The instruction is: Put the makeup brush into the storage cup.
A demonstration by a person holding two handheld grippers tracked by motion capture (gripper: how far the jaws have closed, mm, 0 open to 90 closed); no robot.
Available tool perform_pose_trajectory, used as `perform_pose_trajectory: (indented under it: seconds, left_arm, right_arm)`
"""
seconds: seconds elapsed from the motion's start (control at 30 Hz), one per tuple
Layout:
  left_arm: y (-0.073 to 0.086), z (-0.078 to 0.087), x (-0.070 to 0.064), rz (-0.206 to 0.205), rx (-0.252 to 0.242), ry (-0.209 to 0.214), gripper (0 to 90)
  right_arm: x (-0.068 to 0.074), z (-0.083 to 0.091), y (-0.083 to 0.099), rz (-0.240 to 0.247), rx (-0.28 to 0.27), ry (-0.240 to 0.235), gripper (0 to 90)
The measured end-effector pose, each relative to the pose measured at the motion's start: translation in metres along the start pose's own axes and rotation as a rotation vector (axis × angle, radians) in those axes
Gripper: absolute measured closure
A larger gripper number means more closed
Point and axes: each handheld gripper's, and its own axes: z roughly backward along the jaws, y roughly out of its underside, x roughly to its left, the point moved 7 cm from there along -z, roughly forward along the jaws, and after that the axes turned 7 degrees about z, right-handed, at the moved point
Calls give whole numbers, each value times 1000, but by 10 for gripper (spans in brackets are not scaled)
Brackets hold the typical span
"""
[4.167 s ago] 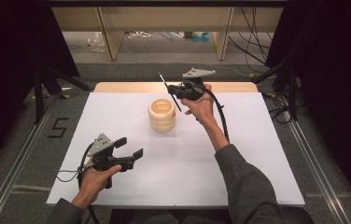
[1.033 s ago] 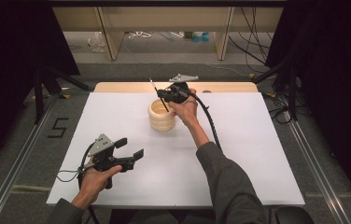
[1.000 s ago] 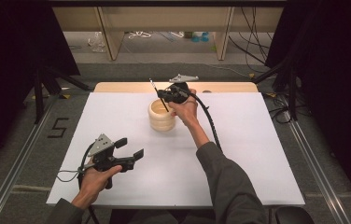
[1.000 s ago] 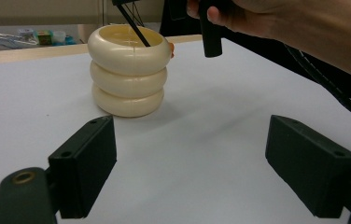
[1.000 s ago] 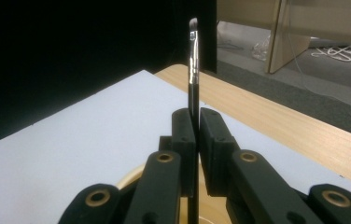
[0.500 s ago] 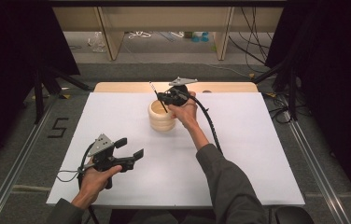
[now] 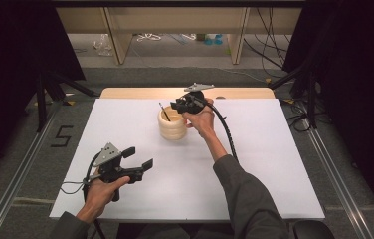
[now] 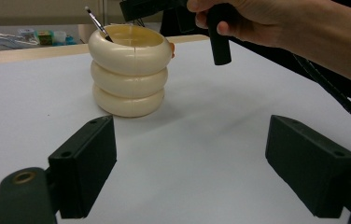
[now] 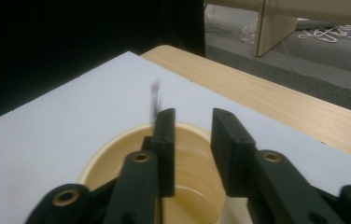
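A cream, 3-ringed ribbed holder (image 8: pixel 130 70) is seen below the black right gripper (image 9: pixel 191 135); a black-handled, pale-tipped brush (image 8: pixel 97 23) is coloured dark.

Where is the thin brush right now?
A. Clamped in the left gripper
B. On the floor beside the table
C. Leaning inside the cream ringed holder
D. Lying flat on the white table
C: the brush stands tilted in the cream ringed holder, its tip poking above the rim, below the right gripper.
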Motion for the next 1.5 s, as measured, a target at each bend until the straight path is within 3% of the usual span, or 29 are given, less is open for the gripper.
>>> perform_pose_trajectory:
  seconds: [0.3, 0.77, 0.83, 0.9, 0.97, 1.1, 1.2, 1.27, 1.5]
  left_arm:
    - [0, 0, 0, 0, 2, -4, 160]
    - [0, 0, 0, 7, -1, -2, 160]
    - [0, 0, 0, 20, -2, -4, 160]
    - [0, 0, 1, 2, -1, -4, 160]
    - [0, 0, 0, 19, -3, -6, 160]
    - [0, 0, 0, 18, -1, -5, 160]
    - [2, 1, -2, 41, 8, -4, 160]
    - [1, 1, 0, 8, 7, -4, 160]
    - [0, 1, 1, 3, 0, -11, 160]
  right_arm:
    - [-3, 16, -6, 0, -13, 21, 488]
    - [-6, 38, -8, -26, 13, 45, 254]
    - [-5, 42, -8, -22, 20, 53, 250]
    - [-4, 45, -9, -2, 6, 50, 244]
    - [1, 50, -8, -8, 18, 35, 224]
    - [3, 63, -7, 30, 15, 43, 218]
    - [4, 73, -7, 32, -4, 39, 218]
    - [5, 78, -7, 37, -12, 45, 218]
    - [9, 88, -3, 50, -25, 35, 225]
